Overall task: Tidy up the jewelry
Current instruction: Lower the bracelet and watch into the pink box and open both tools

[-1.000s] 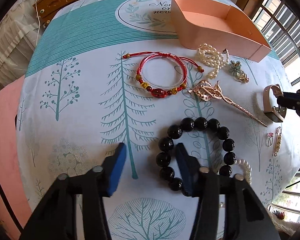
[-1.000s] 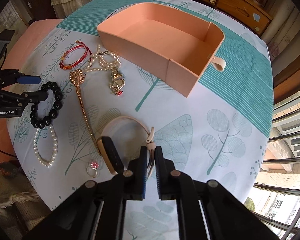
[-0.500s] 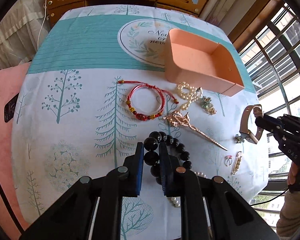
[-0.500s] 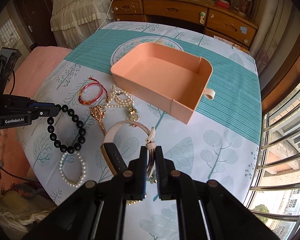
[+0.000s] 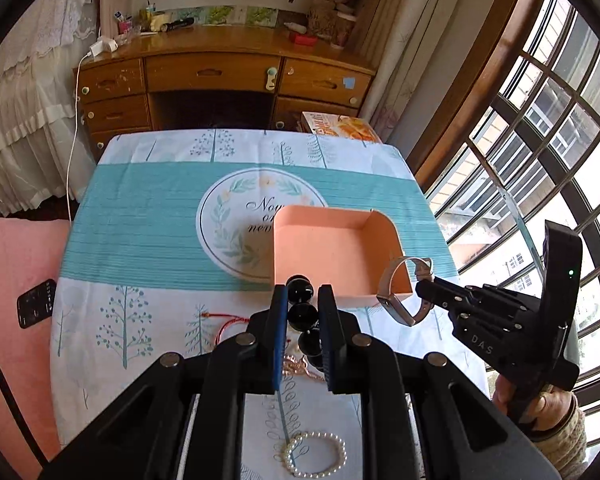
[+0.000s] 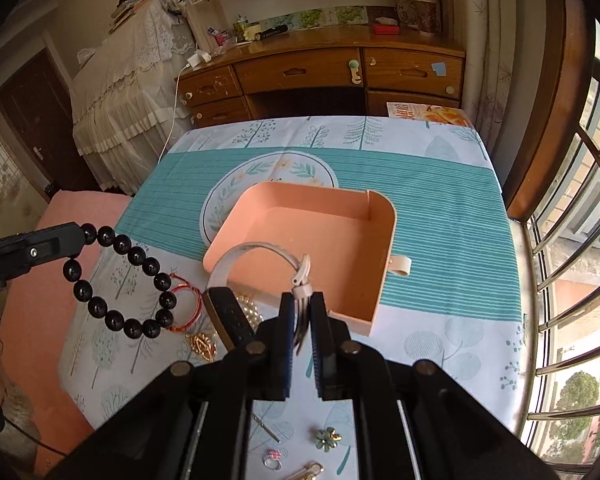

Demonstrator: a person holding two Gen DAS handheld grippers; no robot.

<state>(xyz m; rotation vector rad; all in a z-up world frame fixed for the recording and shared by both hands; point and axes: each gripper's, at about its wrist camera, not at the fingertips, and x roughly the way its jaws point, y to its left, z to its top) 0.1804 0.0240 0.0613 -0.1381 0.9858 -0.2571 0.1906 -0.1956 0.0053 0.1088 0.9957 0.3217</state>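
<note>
The left gripper [image 5: 303, 308] is clamped on the black bead bracelet [image 6: 126, 284], which hangs clear of the tablecloth [image 6: 440, 216], left of the peach tray [image 6: 384, 256]. The right gripper [image 6: 300, 320] pinches the white strap of a smartwatch [image 6: 230, 314], held over the tray's near edge. On the cloth lie a red cord bracelet [image 6: 188, 304], a pearl bracelet [image 5: 316, 456], a gold hairpin [image 6: 202, 346] and a ring [image 6: 273, 460].

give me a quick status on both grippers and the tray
Left gripper shut on black bead bracelet, lifted. Right gripper shut on watch, lifted. Pink tray holds nothing, nothing in the way.
</note>
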